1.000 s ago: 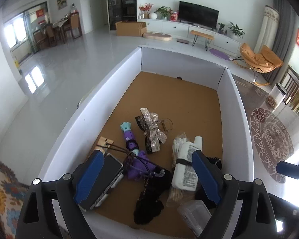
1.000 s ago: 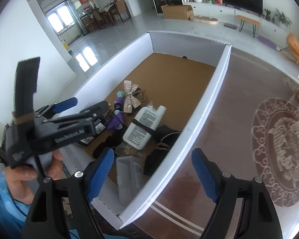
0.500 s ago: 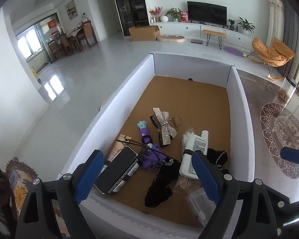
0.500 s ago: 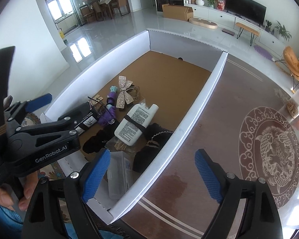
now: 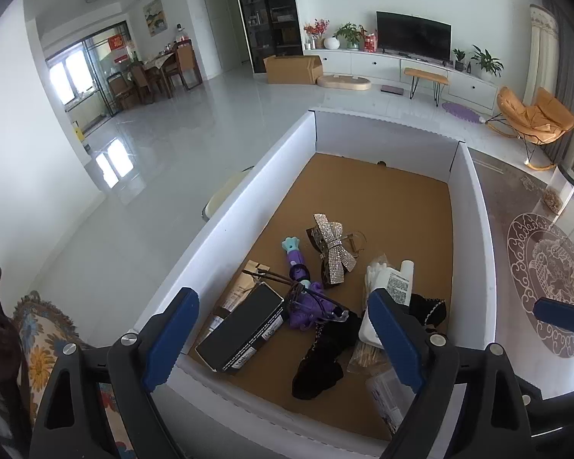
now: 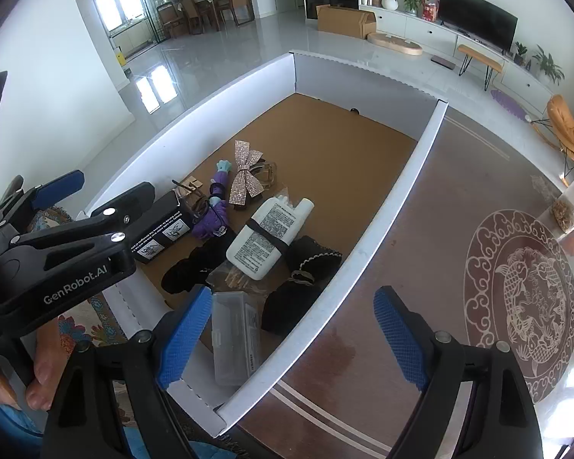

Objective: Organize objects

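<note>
A white-walled box [image 5: 225, 237] with a brown floor holds a heap at its near end: a black carton [image 5: 241, 329], a purple toy [image 5: 306, 302], a rhinestone bow [image 5: 333, 248], a white bottle [image 5: 398, 287], black cloth [image 5: 321, 359] and a clear plastic case [image 6: 233, 336]. My left gripper [image 5: 281, 306] hangs open above the near wall, nothing between its fingers. My right gripper [image 6: 291, 298] is open and empty, straddling the box's right wall [image 6: 363, 248] from above near the front corner. In the right wrist view the bottle [image 6: 271, 233] lies across a black pouch [image 6: 298, 294].
Right of the box lies a brown surface with a round fish pattern [image 6: 524, 298]. A flowered cushion [image 5: 38, 344] sits at the left. A person's hand [image 6: 38, 382] grips the left tool. The box's far half [image 5: 375, 199] holds nothing but a small dark speck.
My left gripper has drawn back and upward from the heap, so the items look smaller and the near wall has come into view. The right gripper's jaws have widened slightly.
</note>
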`<state>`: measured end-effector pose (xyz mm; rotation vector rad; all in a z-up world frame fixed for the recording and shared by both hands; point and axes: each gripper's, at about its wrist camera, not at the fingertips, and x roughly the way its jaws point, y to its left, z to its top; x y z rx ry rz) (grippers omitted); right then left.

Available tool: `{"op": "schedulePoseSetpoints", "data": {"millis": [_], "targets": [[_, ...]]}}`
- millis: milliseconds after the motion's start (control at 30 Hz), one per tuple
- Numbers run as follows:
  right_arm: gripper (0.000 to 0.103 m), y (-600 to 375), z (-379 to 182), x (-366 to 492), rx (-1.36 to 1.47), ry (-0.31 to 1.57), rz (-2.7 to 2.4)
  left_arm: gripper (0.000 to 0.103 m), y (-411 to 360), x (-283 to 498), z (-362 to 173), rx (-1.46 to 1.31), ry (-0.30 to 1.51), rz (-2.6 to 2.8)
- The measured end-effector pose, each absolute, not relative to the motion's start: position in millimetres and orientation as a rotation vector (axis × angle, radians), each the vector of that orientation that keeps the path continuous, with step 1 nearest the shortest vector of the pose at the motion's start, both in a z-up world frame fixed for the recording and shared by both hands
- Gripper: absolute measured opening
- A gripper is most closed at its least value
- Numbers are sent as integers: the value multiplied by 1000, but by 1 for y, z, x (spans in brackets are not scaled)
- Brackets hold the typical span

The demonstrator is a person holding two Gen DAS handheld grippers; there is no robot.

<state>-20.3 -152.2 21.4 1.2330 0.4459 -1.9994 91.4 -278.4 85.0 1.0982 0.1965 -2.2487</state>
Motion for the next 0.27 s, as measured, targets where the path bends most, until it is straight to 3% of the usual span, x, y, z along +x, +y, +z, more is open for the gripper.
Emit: {"op": "schedulePoseSetpoints", "data": {"millis": [267], "targets": [[87,-157,22,-17,1231,444,-1995,93,-287,98,81,1075,266,-2237]]}}
